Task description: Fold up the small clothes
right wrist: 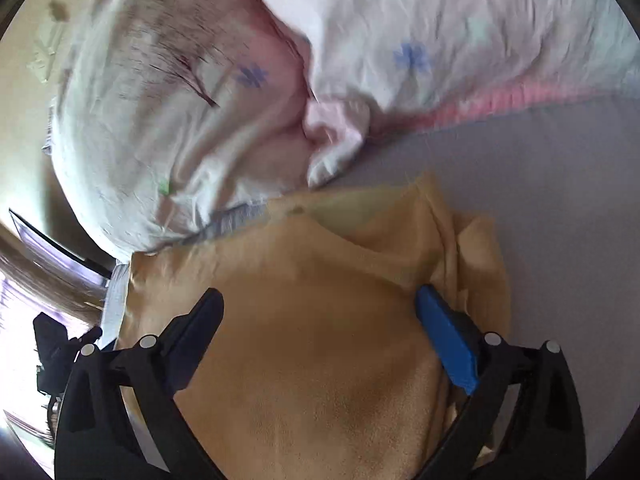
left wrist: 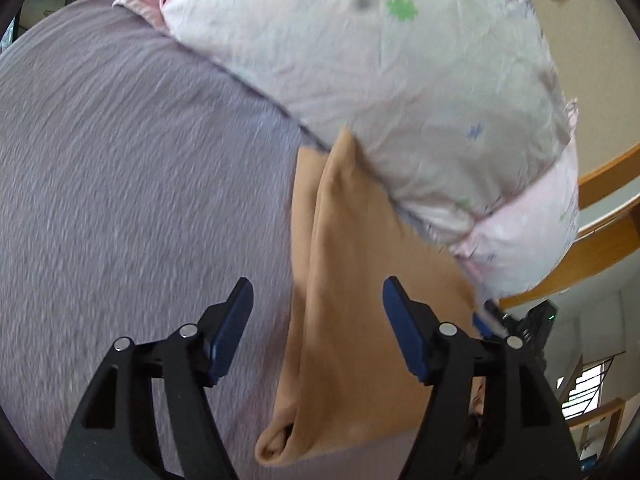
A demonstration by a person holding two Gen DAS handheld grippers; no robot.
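Garment (left wrist: 352, 280) is lying on the bed sheet (left wrist: 120, 180), tan, small, partly tucked under the white flowered duvet (left wrist: 380, 80) toward the upper right of the left wrist frame. Its long axis is running from lower centre up toward that duvet, almost in line with my left claw (left wrist: 318, 320). I am keeping the left claw spread wide, nothing between the pads, cloth sitting just ahead and slightly right of centre. In the right wrist frame the right claw (right wrist: 320, 320) is also spread, straddling the garment, which is filling the lower middle; blue pad (right wrist: 444, 336) looks to be touching a fold, though blur is hiding real contact. I am judging the right claw nearer; folding not yet begun.
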